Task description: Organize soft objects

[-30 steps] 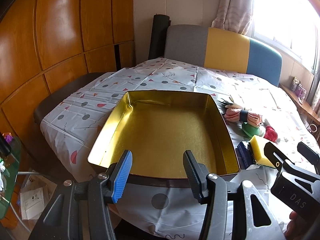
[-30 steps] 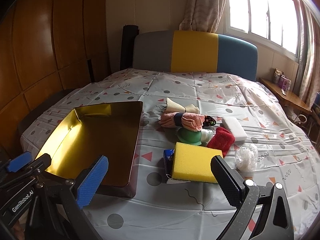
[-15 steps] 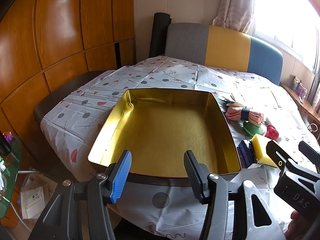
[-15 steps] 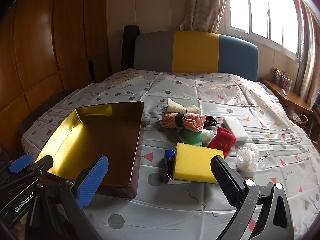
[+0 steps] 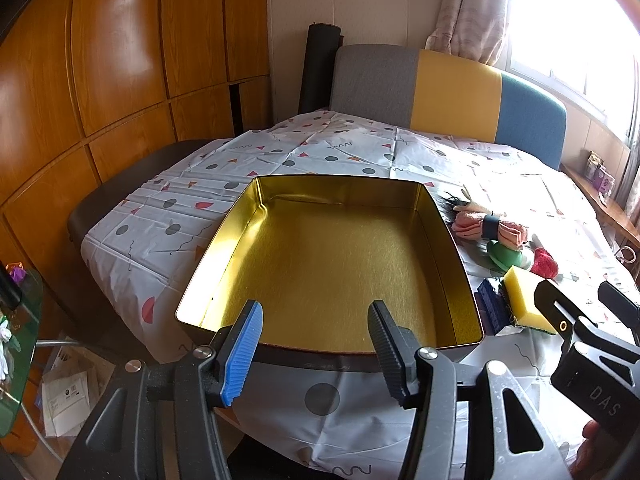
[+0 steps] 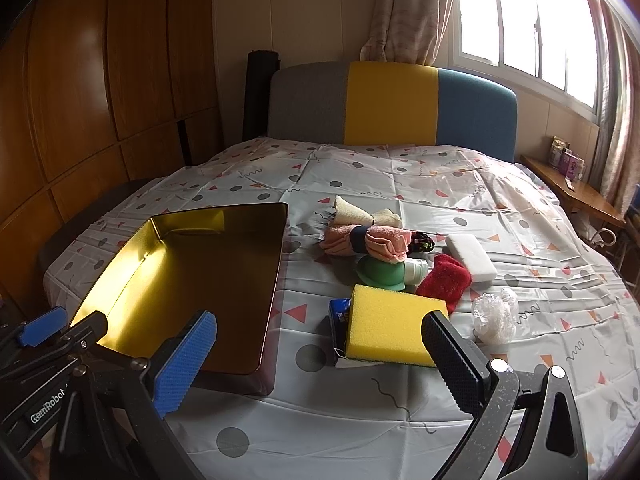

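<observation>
Nothing has moved; both tongs, left [image 5: 316, 344] and right [image 6: 318, 360], gape empty. Pinch the light, squashy yellow sponge [image 6: 394, 330] beside the gold tin [image 6: 192, 280] across its sides.

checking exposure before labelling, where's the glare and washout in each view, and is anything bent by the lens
Left wrist view: window blown out white, washing out the cloth near the pink towel roll; wardrobe panels bow outward. Right wrist view: window is bright but panes are readable; gold tin glares along its left wall.
</observation>
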{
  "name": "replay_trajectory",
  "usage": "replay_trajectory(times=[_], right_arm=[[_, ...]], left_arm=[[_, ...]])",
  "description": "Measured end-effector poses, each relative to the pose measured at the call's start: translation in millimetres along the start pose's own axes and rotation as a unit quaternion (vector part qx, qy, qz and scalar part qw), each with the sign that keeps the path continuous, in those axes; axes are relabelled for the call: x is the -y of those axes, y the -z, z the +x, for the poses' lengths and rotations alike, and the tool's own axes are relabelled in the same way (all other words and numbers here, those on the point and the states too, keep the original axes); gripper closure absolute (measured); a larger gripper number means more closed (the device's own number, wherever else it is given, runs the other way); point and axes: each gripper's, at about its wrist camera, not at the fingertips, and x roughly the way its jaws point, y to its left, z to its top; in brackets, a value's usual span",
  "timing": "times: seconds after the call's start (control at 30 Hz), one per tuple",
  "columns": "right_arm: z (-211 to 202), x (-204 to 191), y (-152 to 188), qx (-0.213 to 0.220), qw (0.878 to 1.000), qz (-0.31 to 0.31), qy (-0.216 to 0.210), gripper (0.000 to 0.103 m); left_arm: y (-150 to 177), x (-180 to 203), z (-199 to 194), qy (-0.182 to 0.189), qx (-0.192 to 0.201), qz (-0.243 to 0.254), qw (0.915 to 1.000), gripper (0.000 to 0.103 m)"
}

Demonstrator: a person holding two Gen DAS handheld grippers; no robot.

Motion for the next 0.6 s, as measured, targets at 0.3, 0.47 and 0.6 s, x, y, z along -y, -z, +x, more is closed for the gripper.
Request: replay_trajectory(times=[0.3, 0.47, 0.6], right_arm=[[1.9, 3.5, 0.6, -0.002, 1.0, 0.005, 0.001, 0.0], [2.9, 12.0, 0.0, -0.002, 1.0, 0.011, 0.001, 0.0], [5.1, 25.3, -1.5, -0.006, 1.0, 0.021, -0.007, 0.0]], left_arm=[[0.4, 0.5, 0.2, 0.0, -0.001, 0.001, 1.0, 0.048], [1.9, 7.1, 1.9, 0.003, -0.005, 0.011, 0.9999, 0.048], [1.3, 11.8, 4.6, 0.036, -0.015, 0.017, 0.9991, 0.047]])
